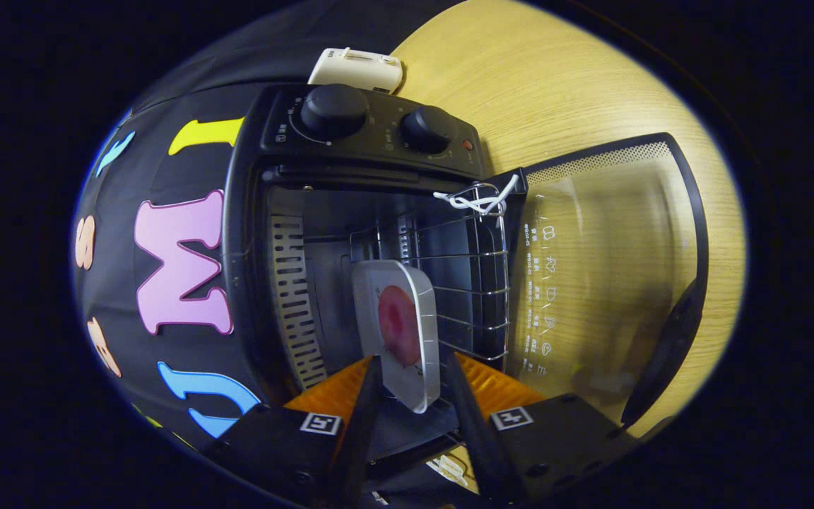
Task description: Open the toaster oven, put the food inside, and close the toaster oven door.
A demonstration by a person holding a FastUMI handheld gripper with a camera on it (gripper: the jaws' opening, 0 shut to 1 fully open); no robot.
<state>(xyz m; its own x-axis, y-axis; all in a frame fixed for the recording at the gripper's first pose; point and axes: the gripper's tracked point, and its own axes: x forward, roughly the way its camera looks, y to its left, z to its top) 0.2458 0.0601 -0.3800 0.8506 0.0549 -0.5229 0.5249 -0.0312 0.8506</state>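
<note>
The black toaster oven (372, 134) lies turned sideways in my view, with its glass door (605, 268) swung fully open beyond the right finger. A grey tray (421, 332) carrying a round pink piece of food (398, 324) reaches into the oven's cavity, close beside the wire rack (478, 283). My gripper (414, 360) is rolled on its side and holds the tray's near end. One finger (368, 396) lies on the tray's top face and the other finger (467, 396) on its underside, so it is shut on the tray.
Two round knobs (334, 111) sit on the oven's control panel. A cream-coloured device (357, 68) rests on the wooden table (555, 85) behind the oven. A white cord (474, 203) is tied to the rack's corner. The door's black handle (668, 346) sticks out at its far edge.
</note>
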